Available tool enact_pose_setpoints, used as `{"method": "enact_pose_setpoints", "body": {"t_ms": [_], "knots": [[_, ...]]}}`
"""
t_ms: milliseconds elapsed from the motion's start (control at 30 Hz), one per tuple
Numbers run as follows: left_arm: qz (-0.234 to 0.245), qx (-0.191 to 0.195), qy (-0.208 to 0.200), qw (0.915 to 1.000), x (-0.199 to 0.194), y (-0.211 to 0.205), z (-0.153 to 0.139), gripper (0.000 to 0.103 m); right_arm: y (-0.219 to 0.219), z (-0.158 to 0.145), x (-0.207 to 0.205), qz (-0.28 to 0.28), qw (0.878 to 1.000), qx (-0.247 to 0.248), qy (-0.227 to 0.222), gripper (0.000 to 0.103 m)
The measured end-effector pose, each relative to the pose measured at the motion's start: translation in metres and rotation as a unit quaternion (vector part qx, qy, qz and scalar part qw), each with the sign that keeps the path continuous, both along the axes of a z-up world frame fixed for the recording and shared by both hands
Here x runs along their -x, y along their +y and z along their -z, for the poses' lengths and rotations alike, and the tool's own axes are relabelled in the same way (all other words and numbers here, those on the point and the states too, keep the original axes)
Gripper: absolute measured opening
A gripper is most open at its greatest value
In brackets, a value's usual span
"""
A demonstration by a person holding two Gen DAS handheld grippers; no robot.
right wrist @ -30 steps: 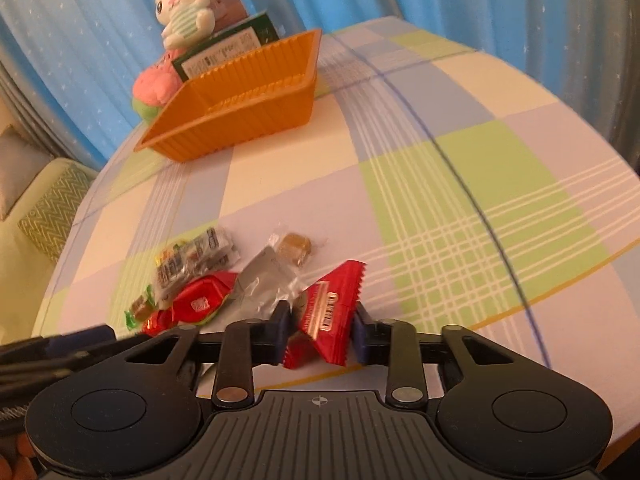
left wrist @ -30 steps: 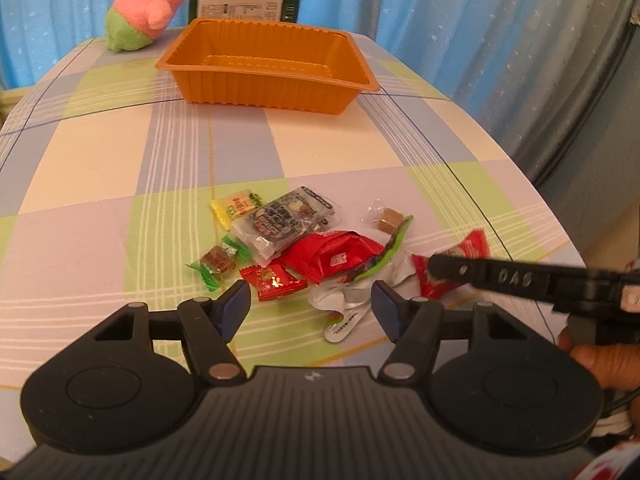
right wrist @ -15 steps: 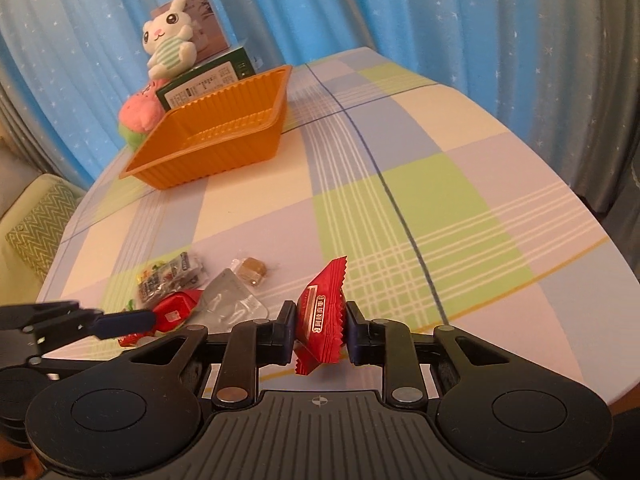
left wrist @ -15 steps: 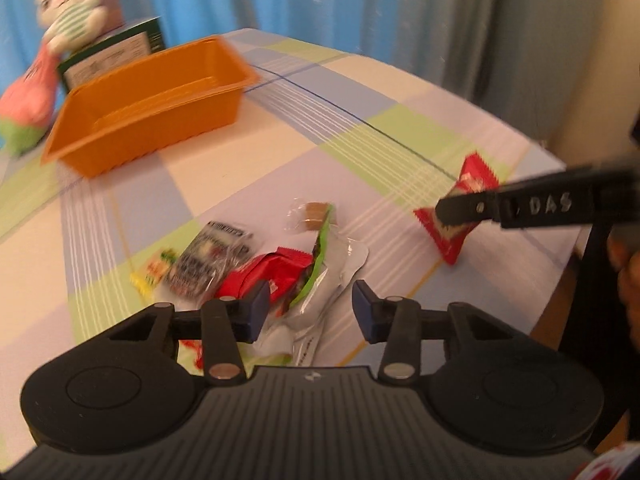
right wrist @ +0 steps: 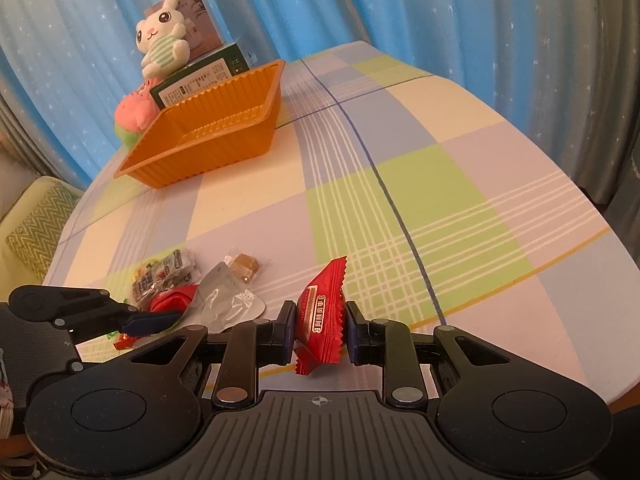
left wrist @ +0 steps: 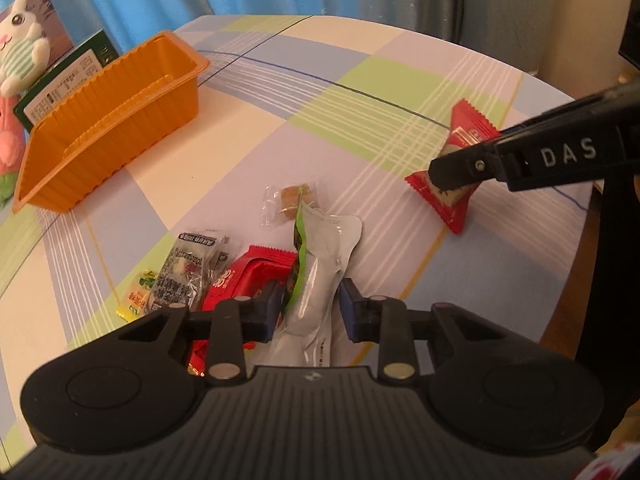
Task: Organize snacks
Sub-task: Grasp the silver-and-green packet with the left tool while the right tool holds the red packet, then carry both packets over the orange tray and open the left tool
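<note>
Red foil fills the right gripper (right wrist: 319,334): its blue pads are clamped on both faces of a red snack packet (right wrist: 321,316), held on edge clear of the checked tablecloth (right wrist: 420,216). In the left wrist view the same packet hangs from that gripper's dark finger, well apart from the other snacks. The left gripper (left wrist: 308,312) has its jaws closing around a silver pouch with a green edge (left wrist: 320,276); the pouch lies between the pads, and no clear pressing contact shows yet. Just beside its left pad sits a larger red packet (left wrist: 248,280), partly under the pouch. Next to that lie a clear packet with dark print (left wrist: 188,268) and a small yellow-green sweet (left wrist: 140,296). Just beyond the pouch's tip rests a brown candy in clear wrap (left wrist: 292,196). Farther off, near the table's far edge, stands the orange plastic tray (right wrist: 208,136). Behind it are a green box (right wrist: 200,80), a pink plush (right wrist: 134,112) and a white rabbit plush (right wrist: 162,38), against blue star-dotted curtains (right wrist: 360,8).
</note>
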State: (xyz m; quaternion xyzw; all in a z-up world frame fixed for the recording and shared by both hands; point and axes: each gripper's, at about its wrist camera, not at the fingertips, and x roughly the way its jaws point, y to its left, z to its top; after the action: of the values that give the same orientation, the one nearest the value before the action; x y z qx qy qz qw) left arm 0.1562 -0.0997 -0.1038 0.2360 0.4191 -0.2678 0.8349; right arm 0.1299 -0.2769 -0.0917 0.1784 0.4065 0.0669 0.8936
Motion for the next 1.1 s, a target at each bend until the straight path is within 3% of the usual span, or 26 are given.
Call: {"method": "enact_pose_setpoints", "body": {"t_ms": [200,333,500,767,1100], "knots": [[-0.063,0.057,0.021,0.9962,0.002,0.012,-0.007,0.024,-0.001,-0.004,0.002,0.003,1.0,-0.001,-0.007,0.025],[-0.114,0.115,0.03,0.9863,0.006,0.026,-0.018,0.024,-0.001,-0.011,0.003,0.002,1.0,0.0,-0.012,0.025],[-0.151,0.159,0.029,0.9753,0.008,0.04,-0.037,0.024,0.003,-0.026,0.002,-0.003,1.0,0.002,-0.025,0.025],[-0.197,0.183,0.013,0.9632,0.005,0.062,-0.068,0.024,0.013,-0.051,-0.005,-0.016,0.999,0.001,-0.045,0.025],[-0.224,0.198,-0.002,0.9542,-0.017,0.085,-0.097,0.024,0.028,-0.069,-0.033,-0.036,0.998,0.0,-0.057,0.025]]}}
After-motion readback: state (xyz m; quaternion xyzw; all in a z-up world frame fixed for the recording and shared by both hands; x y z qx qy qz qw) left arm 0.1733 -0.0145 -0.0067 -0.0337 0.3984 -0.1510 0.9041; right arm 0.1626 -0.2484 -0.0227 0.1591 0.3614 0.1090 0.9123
